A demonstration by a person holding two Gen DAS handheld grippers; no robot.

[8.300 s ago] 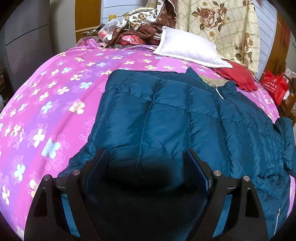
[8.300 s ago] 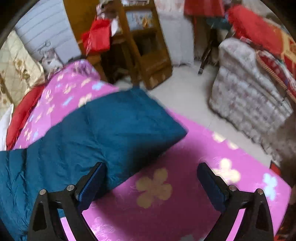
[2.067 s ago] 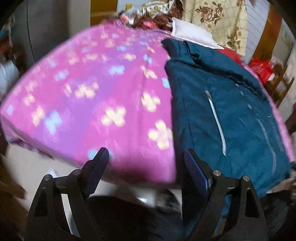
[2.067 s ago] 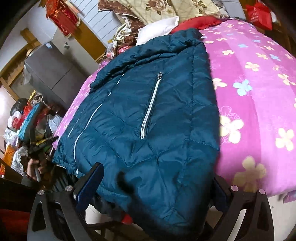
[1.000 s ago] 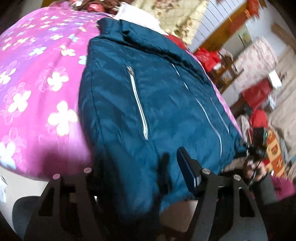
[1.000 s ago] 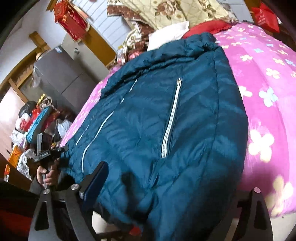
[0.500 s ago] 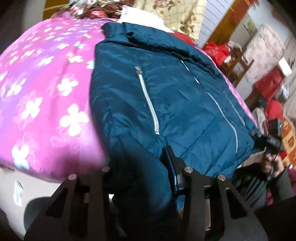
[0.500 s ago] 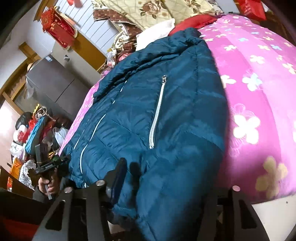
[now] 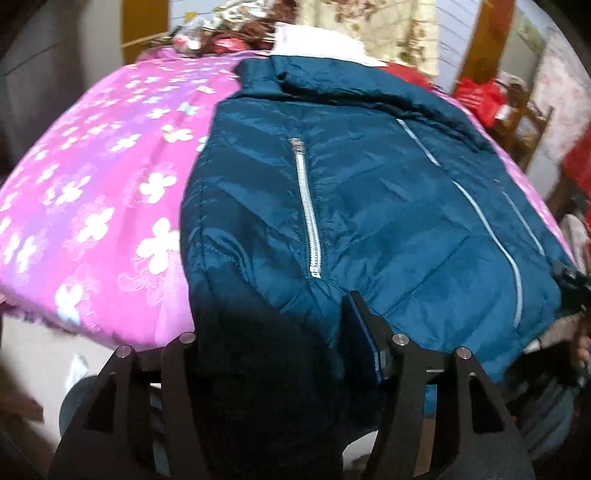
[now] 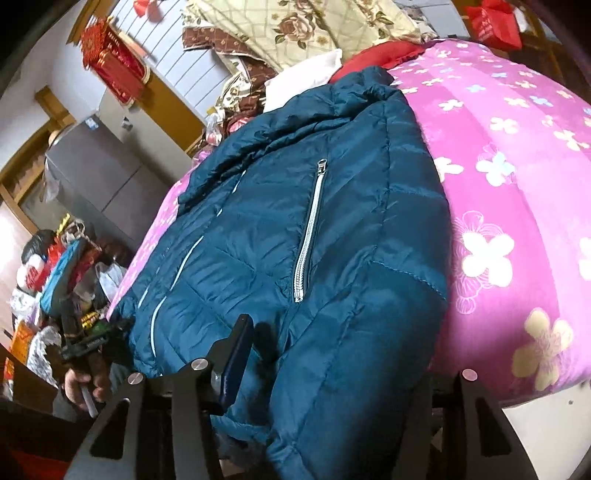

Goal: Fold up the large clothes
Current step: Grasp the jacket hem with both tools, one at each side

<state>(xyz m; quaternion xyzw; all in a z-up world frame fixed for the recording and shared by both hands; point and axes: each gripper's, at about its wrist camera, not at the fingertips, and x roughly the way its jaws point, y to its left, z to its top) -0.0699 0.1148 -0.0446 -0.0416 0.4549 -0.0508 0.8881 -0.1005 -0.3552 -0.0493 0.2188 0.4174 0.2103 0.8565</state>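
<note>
A teal puffer jacket (image 9: 369,206) lies face up on a pink flowered bedspread (image 9: 92,192), collar at the far end, hem hanging over the near bed edge. It also shows in the right wrist view (image 10: 295,229). My left gripper (image 9: 273,325) is shut on the jacket's left hem corner, which bulges dark between its fingers. My right gripper (image 10: 332,354) is shut on the right hem corner; its right finger is hidden behind the fabric. Silver pocket zippers (image 9: 306,214) run down the front.
A white pillow (image 10: 306,79), a red cloth (image 10: 384,51) and floral quilts (image 10: 295,26) lie at the head of the bed. A grey cabinet (image 10: 96,181) and cluttered bags (image 10: 55,269) stand left. A wooden chair (image 9: 524,122) stands right.
Both grippers have closed further onto the jacket's hem corners. The left view has swung slightly left; the jacket still lies flat on the bed.
</note>
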